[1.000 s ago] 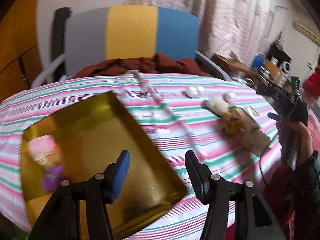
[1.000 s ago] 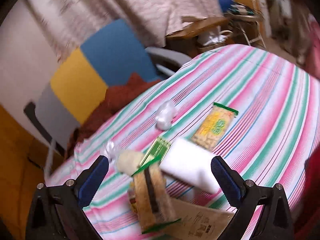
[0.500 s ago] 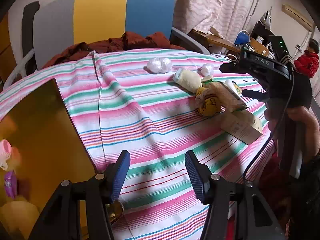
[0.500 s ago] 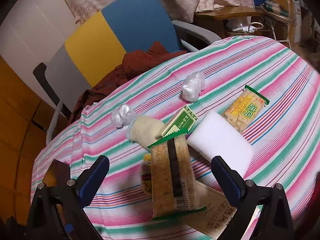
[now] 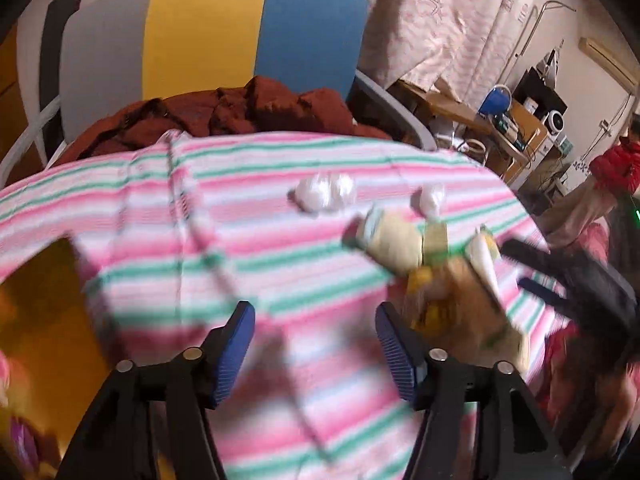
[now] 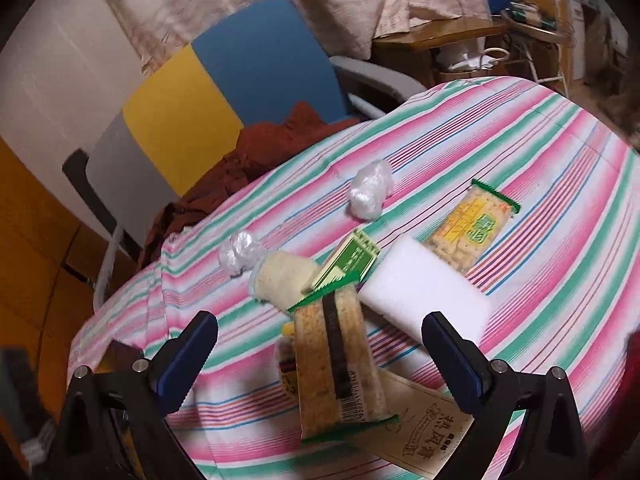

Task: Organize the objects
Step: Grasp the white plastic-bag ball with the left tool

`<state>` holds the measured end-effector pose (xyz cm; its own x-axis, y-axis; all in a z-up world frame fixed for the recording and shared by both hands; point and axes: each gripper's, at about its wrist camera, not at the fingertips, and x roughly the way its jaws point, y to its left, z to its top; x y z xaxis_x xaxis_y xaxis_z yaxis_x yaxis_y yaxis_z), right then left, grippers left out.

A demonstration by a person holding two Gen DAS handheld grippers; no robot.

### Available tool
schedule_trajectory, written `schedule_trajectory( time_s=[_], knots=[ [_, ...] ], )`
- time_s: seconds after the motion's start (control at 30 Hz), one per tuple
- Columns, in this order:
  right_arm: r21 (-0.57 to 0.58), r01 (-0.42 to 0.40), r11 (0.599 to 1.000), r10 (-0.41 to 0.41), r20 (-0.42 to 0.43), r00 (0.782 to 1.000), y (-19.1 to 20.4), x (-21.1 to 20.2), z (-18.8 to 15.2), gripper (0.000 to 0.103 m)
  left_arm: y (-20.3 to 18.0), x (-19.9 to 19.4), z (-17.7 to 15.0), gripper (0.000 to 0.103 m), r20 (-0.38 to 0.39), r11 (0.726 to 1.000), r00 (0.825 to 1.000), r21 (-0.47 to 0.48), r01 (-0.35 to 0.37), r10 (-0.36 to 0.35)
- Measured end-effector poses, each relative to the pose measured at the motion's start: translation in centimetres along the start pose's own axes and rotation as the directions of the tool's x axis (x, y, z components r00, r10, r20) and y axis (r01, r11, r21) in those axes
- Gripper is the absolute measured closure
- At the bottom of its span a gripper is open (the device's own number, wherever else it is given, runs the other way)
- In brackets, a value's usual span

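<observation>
Striped cloth [image 6: 540,140], pink, green and white, covers the round table, and wide bare fabric runs between the snack pile and the gold tray [image 5: 44,312] at its left edge. Both grippers hover with jaws wide apart and nothing between them: the left gripper [image 5: 314,346] over open stripes, the right gripper [image 6: 320,354] over the pile near the front edge. Two crinkled clear plastic wads [image 6: 370,194] [image 6: 240,254] lie toward the far edge. Nearer sit one white foam block [image 6: 424,294], one glossy cracker packet [image 6: 470,228], one banded rice-cake pack [image 6: 336,364], one pale soft pouch [image 6: 282,280], one green carton [image 6: 346,260] and one flat tan box [image 6: 426,428], overlapping.
</observation>
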<state>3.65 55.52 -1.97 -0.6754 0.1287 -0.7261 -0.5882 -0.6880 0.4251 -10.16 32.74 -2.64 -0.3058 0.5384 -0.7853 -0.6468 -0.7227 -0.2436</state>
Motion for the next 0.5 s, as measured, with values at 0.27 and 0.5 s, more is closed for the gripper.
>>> schedule_trajectory(
  time_s=[0.27, 0.5],
  knots=[
    [0.058, -0.053, 0.997, 0.054, -0.029, 0.998, -0.6, 0.2, 0.0, 0.0, -1.4, 7.2, 5.8, 0.025, -0.018, 0.995, 0.999, 0.097, -0.035, 0.037],
    [0.078, -0.087, 0.993, 0.091, -0.043, 0.995, -1.0, 0.4, -0.2, 0.0, -4.2, 12.3, 8.3, 0.02, -0.009, 0.945, 0.997, 0.32, -0.064, 0.071]
  ],
)
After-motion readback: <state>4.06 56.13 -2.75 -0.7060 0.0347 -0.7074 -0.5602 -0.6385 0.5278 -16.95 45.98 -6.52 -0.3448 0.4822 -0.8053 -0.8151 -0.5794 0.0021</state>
